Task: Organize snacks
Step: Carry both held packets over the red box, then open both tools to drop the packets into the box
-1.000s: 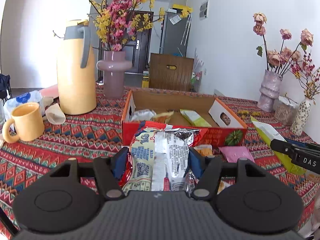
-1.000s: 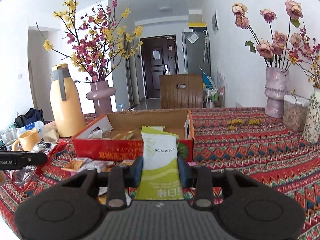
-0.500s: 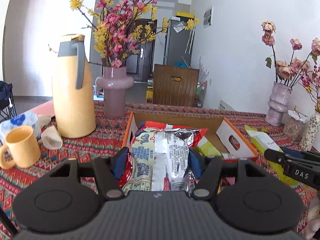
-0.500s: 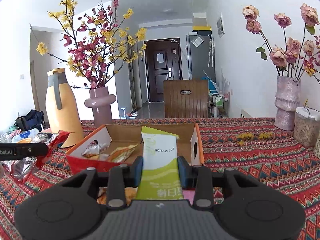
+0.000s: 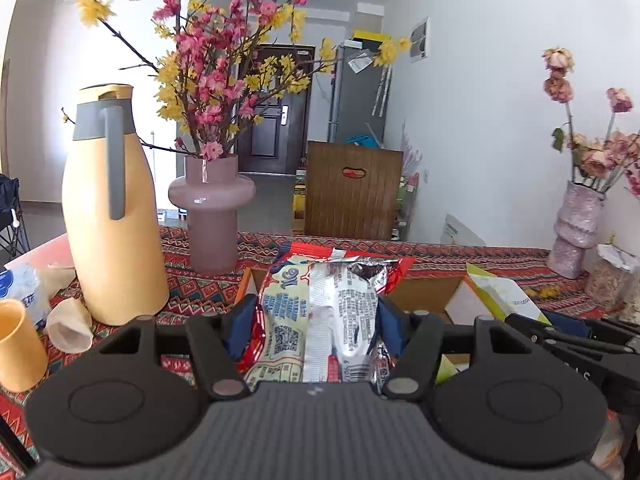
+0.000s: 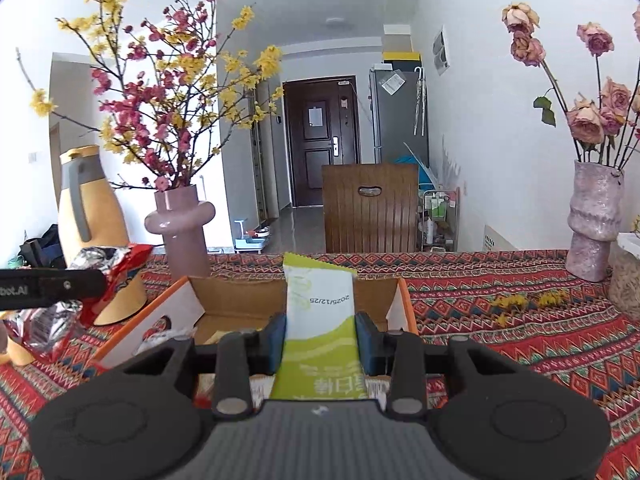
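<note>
Two grippers, each clamped on a snack. Left gripper (image 5: 318, 316) grips a red-and-silver foil snack bag (image 5: 324, 320) between its blue pads, bag standing up past the fingertips, crinkled top edge toward 12 o'clock. Right gripper (image 6: 320, 336) pinches a green-and-white snack packet (image 6: 320, 320), upright, date print visible (upside down), pads pressing both side edges.

Both packs are held off the table, above the near part of the open cardboard box (image 6: 224, 300), orange outside, brown inside. In the right wrist view the box fills 9 to 1 o'clock around the packet; a few wrapped snacks lie in its left half (image 6: 164, 338), hard to tell which kinds. In the left wrist view only the box's far wall and right flap show behind the bag, and the green packet pokes in at 3 o'clock with the right gripper's black fingers below it.

Patterned red tablecloth (image 6: 520, 344) under everything. Yellow thermos jug (image 5: 112, 216) with grey handle at 10 o'clock in the left view, touching nothing else; pink vase of pink and yellow blossom branches (image 5: 212, 216) just beside it to the right. Yellow mug (image 5: 18, 348) at 9 o'clock, cut by the frame edge. Textured pink vase with dried roses (image 6: 594, 224) at 3 o'clock in the right view, well apart from the box. Scattered yellow petals (image 6: 528, 302) on the cloth near it. Wooden chair back (image 6: 372, 208) at 12 o'clock beyond the table.
</note>
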A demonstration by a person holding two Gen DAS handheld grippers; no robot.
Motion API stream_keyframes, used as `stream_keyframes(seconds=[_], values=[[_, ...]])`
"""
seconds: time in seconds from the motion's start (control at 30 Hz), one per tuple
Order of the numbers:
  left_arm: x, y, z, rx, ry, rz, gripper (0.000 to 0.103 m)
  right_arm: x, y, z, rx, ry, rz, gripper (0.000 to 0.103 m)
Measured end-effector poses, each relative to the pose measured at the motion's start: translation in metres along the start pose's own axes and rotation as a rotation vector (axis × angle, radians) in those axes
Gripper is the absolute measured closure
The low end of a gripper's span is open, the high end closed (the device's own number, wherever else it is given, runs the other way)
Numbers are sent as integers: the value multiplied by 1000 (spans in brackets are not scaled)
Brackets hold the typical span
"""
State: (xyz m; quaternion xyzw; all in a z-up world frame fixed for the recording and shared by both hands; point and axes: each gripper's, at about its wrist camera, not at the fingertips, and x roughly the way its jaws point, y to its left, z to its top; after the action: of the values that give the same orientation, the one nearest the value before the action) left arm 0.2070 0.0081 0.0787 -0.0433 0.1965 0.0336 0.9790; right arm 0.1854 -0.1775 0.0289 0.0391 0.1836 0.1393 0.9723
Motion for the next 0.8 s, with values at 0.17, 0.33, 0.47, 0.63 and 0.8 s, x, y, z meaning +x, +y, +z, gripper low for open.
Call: stream_keyframes(seconds=[0.17,0.33,0.47,0.63,0.8], values=[[34,4,-1,-5,2,48,39,41,3,3,4,39,4,67],[65,14,-17,-1,19,44,40,69,1,-10,6,45,-10,67],[80,15,-25,10,67,52,40,84,2,-19,-16,69,-18,67],[77,17,-32,-7,65,41,25,92,0,-28,-5,117,-28,64],[63,20,-29,-39,1,57,0,82,-4,-29,32,97,-21,22]])
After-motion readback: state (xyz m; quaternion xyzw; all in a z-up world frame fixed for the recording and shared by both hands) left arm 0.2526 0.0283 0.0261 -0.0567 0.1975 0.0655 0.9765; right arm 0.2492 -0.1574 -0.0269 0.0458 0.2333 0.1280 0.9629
